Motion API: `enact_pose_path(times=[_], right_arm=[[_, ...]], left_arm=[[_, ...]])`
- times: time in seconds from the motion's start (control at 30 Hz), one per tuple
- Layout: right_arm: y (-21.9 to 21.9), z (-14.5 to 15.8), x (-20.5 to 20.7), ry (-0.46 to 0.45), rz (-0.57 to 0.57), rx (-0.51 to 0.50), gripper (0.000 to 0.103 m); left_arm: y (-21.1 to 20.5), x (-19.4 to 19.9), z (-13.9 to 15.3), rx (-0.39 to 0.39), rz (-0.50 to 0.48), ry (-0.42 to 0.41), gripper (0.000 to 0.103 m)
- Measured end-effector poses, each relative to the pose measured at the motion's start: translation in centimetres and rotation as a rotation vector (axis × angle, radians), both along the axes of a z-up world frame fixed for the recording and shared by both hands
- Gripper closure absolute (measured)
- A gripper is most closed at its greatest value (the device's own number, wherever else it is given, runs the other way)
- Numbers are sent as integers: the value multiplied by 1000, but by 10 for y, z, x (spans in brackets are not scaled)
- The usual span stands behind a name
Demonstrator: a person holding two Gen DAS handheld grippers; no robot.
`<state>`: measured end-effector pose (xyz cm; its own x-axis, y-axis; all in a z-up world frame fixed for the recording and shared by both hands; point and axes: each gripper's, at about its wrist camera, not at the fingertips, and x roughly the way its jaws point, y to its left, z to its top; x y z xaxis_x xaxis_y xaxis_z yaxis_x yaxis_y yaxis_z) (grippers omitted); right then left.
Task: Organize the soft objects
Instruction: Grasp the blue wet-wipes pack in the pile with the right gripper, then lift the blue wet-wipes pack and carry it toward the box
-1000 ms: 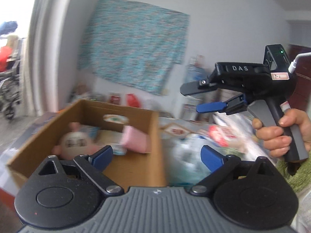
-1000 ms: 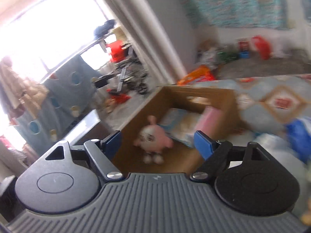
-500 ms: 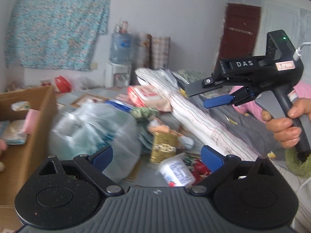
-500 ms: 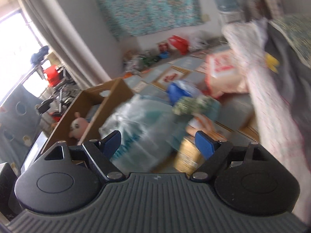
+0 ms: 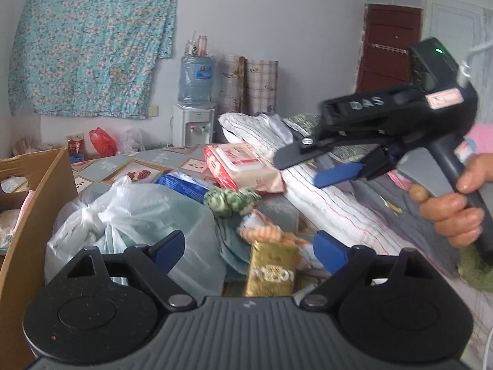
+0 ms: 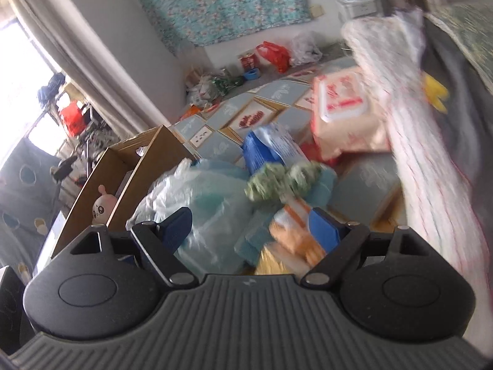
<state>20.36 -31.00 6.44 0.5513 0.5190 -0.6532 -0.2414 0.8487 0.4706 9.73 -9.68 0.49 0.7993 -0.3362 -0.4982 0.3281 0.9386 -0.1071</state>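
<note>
The right wrist view is blurred. One cardboard box (image 5: pixel 34 203), at 9 o'clock, is cut off by the frame edge; a pink toy (image 6: pixel 101 206) peeks from it. The left gripper (image 5: pixel 249 246), jaws just narrowing but apart, frames one gold packet (image 5: pixel 272 269). The right gripper (image 6: pixel 251 225) is apart, empty. One plastic bag (image 5: pixel 148 215) half-hides a towel.

We see floral teal cloth (image 5: pixel 92 43) hung on back wall. Water dispenser (image 5: pixel 193 125) below its right edge, blue jug (image 5: pixel 196 78) on top. Two patterned rolls (image 5: pixel 248 84) upright just beside dispenser. Dark red door (image 5: pixel 389 47) far right. Red plastic bag (image 5: pixel 102 145) on floor by wall, clear bag near it. In right wrist view we note pale curtain (image 6: pixel 83 49) beside bright window (image 6: pixel 21 55), left.
</note>
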Motion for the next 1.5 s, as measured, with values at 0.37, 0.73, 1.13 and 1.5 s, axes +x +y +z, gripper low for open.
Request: enact_pose_path(times=[0.37, 0.73, 1.13, 1.5], right_arm=[[119, -40, 143, 52, 177, -297, 17], [169, -111, 195, 106, 270, -558, 14], [102, -78, 198, 56, 101, -200, 42], [30, 11, 99, -143, 11, 23, 42]], left_arm=[[19, 17, -15, 0, 21, 55, 13], [36, 13, -27, 13, 0, 86, 13], [44, 4, -24, -4, -19, 52, 13], [58, -20, 0, -112, -32, 21, 7]])
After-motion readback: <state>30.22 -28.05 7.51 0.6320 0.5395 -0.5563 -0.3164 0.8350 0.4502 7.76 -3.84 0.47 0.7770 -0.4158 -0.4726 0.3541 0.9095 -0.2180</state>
